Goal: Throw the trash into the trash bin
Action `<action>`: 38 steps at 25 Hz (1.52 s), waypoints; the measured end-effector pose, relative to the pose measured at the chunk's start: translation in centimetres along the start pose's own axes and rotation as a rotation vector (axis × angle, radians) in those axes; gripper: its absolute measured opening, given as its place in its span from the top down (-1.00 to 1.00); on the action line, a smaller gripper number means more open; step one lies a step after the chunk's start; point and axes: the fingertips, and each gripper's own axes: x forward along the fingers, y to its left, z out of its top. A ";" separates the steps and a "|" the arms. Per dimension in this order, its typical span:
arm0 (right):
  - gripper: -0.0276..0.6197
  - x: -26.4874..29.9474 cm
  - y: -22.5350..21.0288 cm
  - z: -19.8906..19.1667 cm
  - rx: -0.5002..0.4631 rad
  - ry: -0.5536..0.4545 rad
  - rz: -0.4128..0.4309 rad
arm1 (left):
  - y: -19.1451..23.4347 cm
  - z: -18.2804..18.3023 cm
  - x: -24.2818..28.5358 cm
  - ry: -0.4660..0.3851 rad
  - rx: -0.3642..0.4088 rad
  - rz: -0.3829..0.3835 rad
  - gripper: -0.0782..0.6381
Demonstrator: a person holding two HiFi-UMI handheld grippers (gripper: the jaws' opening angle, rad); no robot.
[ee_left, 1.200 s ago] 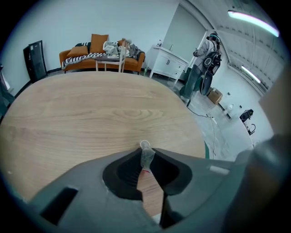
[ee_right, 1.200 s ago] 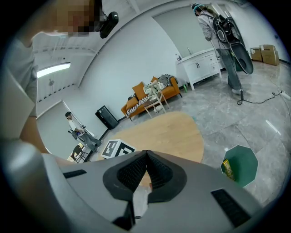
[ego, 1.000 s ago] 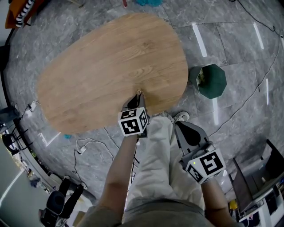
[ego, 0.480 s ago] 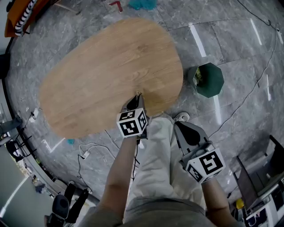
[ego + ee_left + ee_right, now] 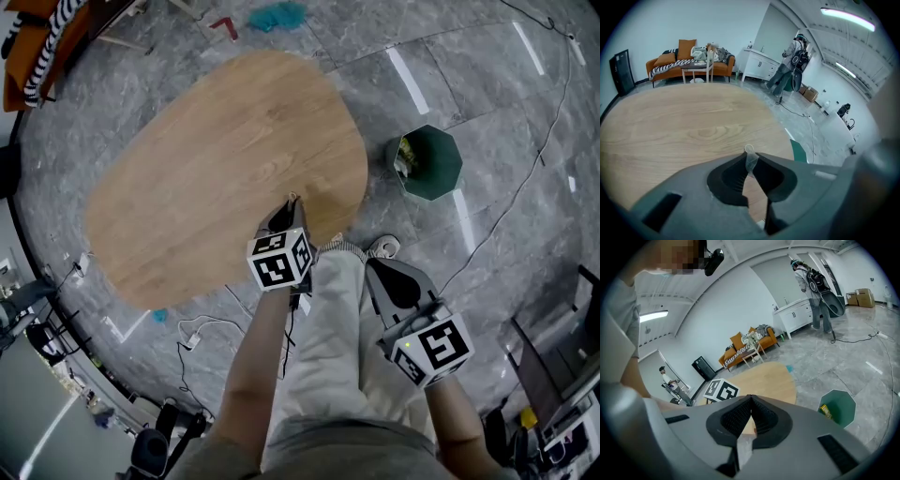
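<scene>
Over the near edge of the table (image 5: pixel 225 169), the left gripper (image 5: pixel 292 202) is pinching a thin clear scrap (image 5: pixel 750 160) at its very tips, while the right gripper (image 5: pixel 373 268) is hanging at its four o'clock with jaws pressed together on nothing. With so slight a hold, the scrap is probably risking a slip or flutter onto the floor (image 5: pixel 487 84) short of the green bin (image 5: pixel 445 173), which is standing well apart at two o'clock. Bare wood is showing under the jaws, glossy grey tiles are spreading around it, and an orange sofa (image 5: pixel 689 63) is sitting by the far wall.

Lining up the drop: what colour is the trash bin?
Dark green trash bin, clearest in the head view.
</scene>
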 end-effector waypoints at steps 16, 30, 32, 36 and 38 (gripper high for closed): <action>0.89 -3.7 -5.4 0.8 0.091 -0.086 -0.105 | -8.0 2.1 3.8 0.040 0.139 -0.090 0.67; 0.89 -7.0 -9.5 0.7 0.181 -0.153 -0.192 | -15.2 2.2 6.8 0.085 0.250 -0.169 0.68; 0.89 -7.4 -10.0 0.6 0.191 -0.160 -0.204 | -16.1 2.3 7.2 0.089 0.261 -0.180 0.68; 0.89 -8.3 -11.1 0.3 0.219 -0.178 -0.235 | -17.9 2.1 8.1 0.105 0.297 -0.202 0.68; 0.89 -8.7 -11.7 0.2 0.232 -0.186 -0.250 | -18.8 1.9 8.5 0.114 0.315 -0.213 0.68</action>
